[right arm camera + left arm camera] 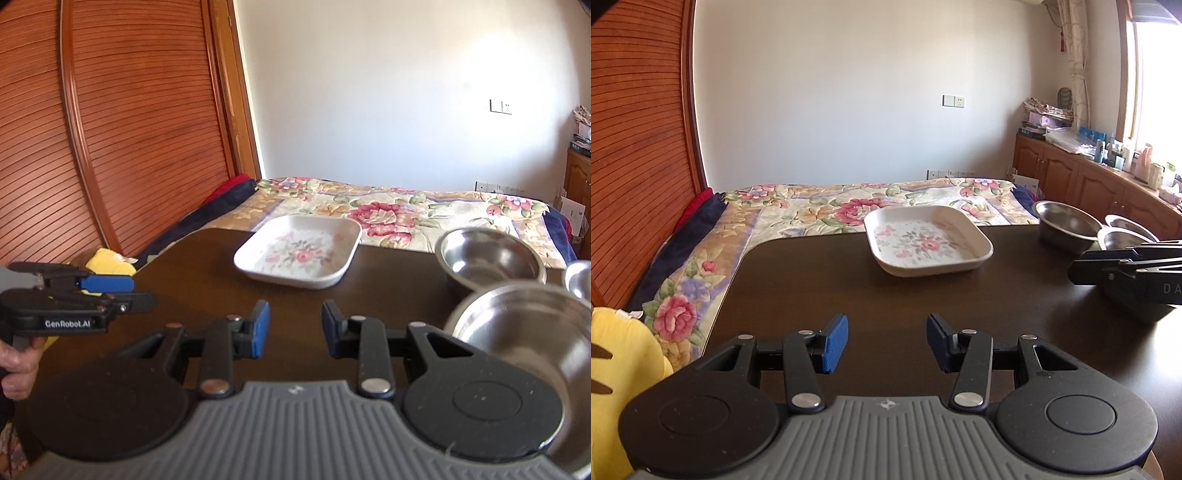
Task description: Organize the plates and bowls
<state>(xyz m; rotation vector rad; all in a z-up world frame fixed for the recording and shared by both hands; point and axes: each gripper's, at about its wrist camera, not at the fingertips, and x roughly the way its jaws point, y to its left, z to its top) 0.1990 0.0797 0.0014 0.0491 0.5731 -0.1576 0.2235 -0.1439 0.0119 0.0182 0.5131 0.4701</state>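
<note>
A square white plate (pixel 929 240) (pixel 299 251) with a flower print lies near the far edge of the dark table (pixel 849 295), ahead of both grippers. Three steel bowls stand at the right: a far one (pixel 1067 221) (pixel 487 258), a near one (pixel 524 325) just right of my right gripper, and a small one (pixel 580 277) cut off by the frame edge. My left gripper (pixel 886 341) hovers open over the table's near side with nothing between its blue pads. My right gripper (pixel 295 326) is open too and holds nothing. Each shows from the side in the other's view: right gripper (pixel 1076 264), left gripper (pixel 142 291).
A bed with a floral quilt (pixel 849 206) runs along the table's far and left sides. A yellow plush toy (pixel 620 369) lies at the near left. A louvred wooden door (pixel 129 147) stands on the left, a cluttered wooden cabinet (pixel 1089 173) on the right. A hand (pixel 18 365) grips the left gripper's handle.
</note>
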